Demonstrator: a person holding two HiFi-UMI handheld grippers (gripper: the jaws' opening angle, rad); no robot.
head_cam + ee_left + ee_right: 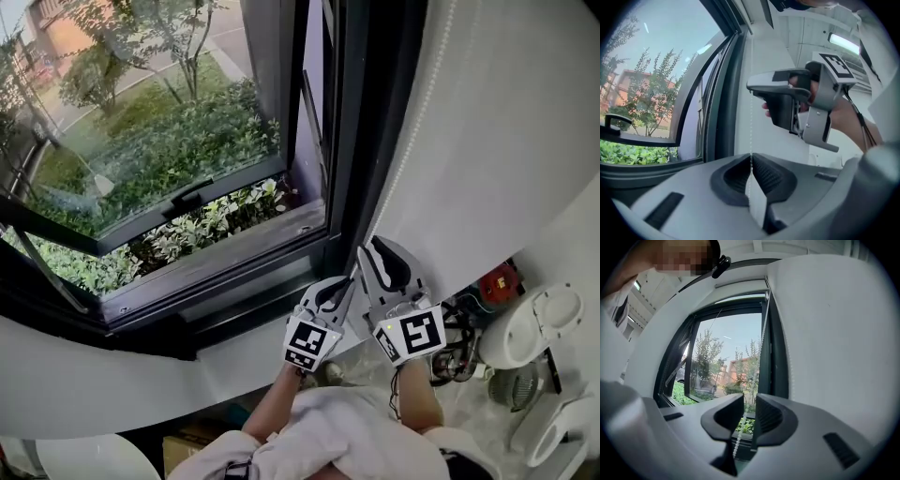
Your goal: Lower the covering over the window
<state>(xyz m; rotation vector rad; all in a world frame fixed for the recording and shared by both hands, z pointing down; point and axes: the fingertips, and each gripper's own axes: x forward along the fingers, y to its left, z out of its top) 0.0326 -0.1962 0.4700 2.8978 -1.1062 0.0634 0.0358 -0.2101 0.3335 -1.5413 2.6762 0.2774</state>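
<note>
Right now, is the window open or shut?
Open: the window sash tilts outward from its frame, and plants show through the gap beneath.

Left tongs (751, 161) up close: pale grey shell, black ribbed pads (769, 176). Right tongs (749, 401), same build. Each carries a white cube (312, 342) with black square markers. Thin black cable (859, 121) at the right wrist. And there, loose off-white sleeves (328, 433).

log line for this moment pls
left hand-held gripper: shut on bead chain | right hand-held gripper: open, bead chain between jaws | window: uncovered
</note>
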